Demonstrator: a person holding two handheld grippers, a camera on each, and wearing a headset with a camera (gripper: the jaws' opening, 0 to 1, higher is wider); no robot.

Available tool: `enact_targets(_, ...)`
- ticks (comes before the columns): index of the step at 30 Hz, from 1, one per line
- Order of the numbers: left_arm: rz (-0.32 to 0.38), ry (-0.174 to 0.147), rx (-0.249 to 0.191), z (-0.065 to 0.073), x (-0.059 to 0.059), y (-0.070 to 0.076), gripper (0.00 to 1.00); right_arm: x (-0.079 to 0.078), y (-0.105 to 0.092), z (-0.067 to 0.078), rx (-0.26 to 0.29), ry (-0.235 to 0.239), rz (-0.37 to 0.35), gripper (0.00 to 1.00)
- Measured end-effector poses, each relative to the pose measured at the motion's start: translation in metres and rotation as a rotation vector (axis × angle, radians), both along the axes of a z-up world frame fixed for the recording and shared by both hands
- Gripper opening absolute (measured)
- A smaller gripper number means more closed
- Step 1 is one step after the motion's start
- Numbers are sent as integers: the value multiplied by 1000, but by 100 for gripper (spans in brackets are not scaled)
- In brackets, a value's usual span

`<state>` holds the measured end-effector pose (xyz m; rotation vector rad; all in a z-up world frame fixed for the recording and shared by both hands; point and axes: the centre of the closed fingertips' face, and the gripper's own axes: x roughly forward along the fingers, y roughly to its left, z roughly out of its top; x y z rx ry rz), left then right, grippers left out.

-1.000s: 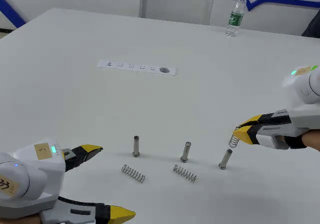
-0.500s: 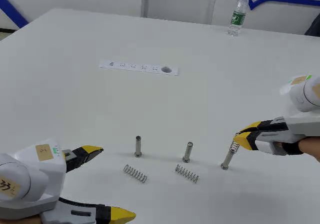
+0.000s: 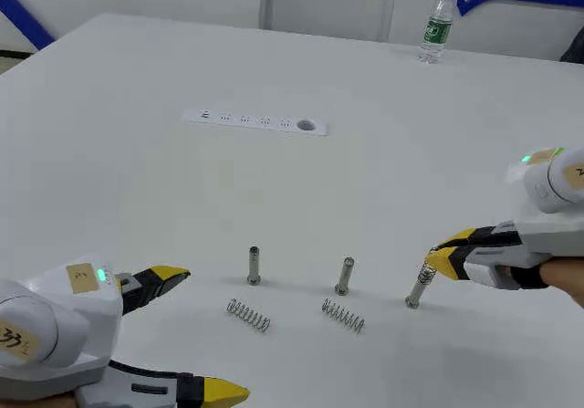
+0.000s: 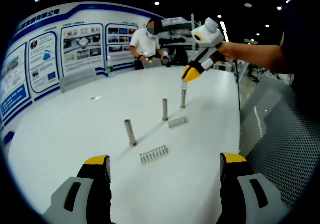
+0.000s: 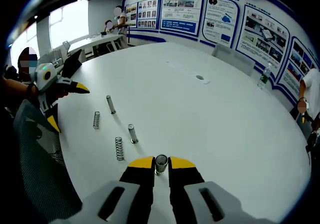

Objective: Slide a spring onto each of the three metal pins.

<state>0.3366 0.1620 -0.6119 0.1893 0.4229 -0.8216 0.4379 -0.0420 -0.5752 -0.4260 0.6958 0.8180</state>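
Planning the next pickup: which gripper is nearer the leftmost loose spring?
Left. The left gripper sits open just left of the left spring; the right gripper is far to its right, at the right pin, jaws shut on the third spring.

A power strip [image 3: 255, 121] is seen midway on the white table [image 3: 109, 180], a water bottle [image 3: 438, 23] stood far right.

The left gripper [image 3: 205, 331] is formed of a white-grey moulded housing with black jaws tipped in yellow. A tan square label [image 3: 79, 278], a small green light [image 3: 98, 274] and a round tan sticker [image 3: 14, 340] marked "33" are carried on it. The right gripper [image 3: 436, 255] is built alike, with a second green light [image 3: 526, 160] on its rounded white head.
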Motion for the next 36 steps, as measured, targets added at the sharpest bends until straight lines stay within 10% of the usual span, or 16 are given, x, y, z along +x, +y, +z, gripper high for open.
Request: enact_targets(36, 6, 1, 2, 0, -1, 1, 92, 2, -1, -46, -26, 62, -17, 12)
